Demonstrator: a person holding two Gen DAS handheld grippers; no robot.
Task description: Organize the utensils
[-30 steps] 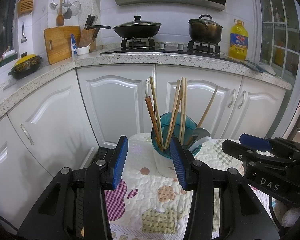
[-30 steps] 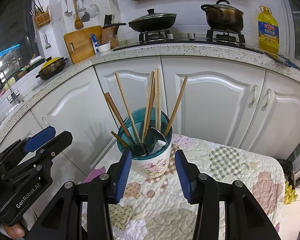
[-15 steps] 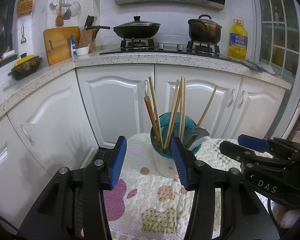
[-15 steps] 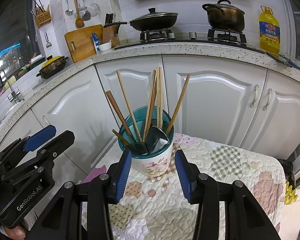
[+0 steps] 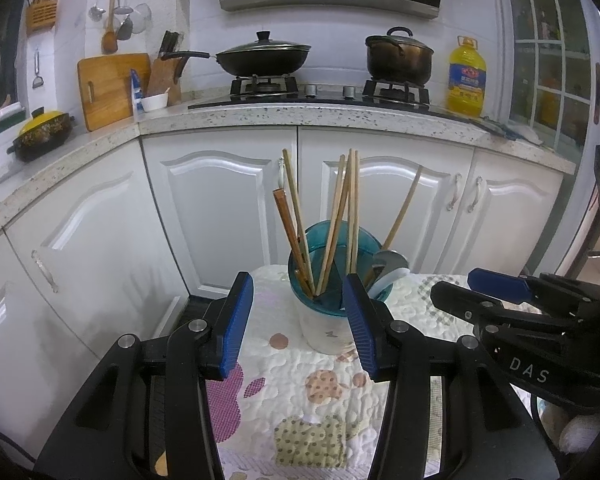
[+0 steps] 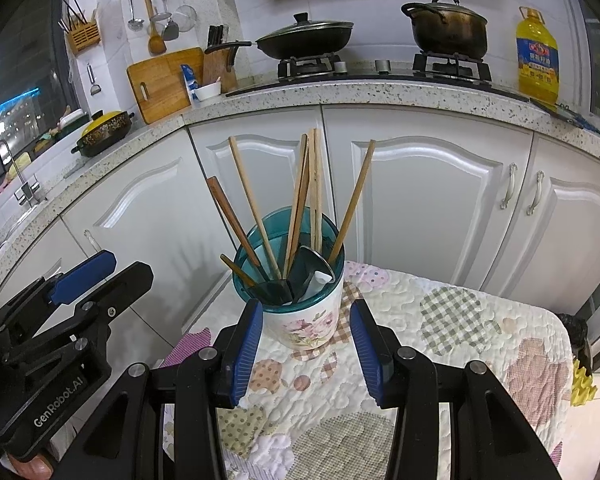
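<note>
Almost nothing has changed over the last second. The utensil holder (image 6: 306,320), a flowered white cup with a teal inner liner, stands upright on the quilted cloth (image 6: 460,344) exactly where it stood in the earlier views. Chopsticks (image 6: 314,184) fan out of it at the same angles, with a spoon (image 6: 314,266) tucked low inside.

Left gripper (image 5: 298,320): jaws released, nothing between them. Against the view a second ago the blue pads sit a shade wider apart; no contact with the holder, which shows behind the right pad.

Right gripper (image 6: 306,352): jaws parted and empty, framing the holder's base from the near side, not touching it. No visible shift from the earlier views.

Cloth around the holder shows no loose utensils in either view.

Reading: with all visible utensils already standing in the holder and both grippers idle and empty, the sorting looks finished or very nearly so. The small widening on the left looks more like a let-go than a reach. Cannot tell whether anything lies outside the frames.
</note>
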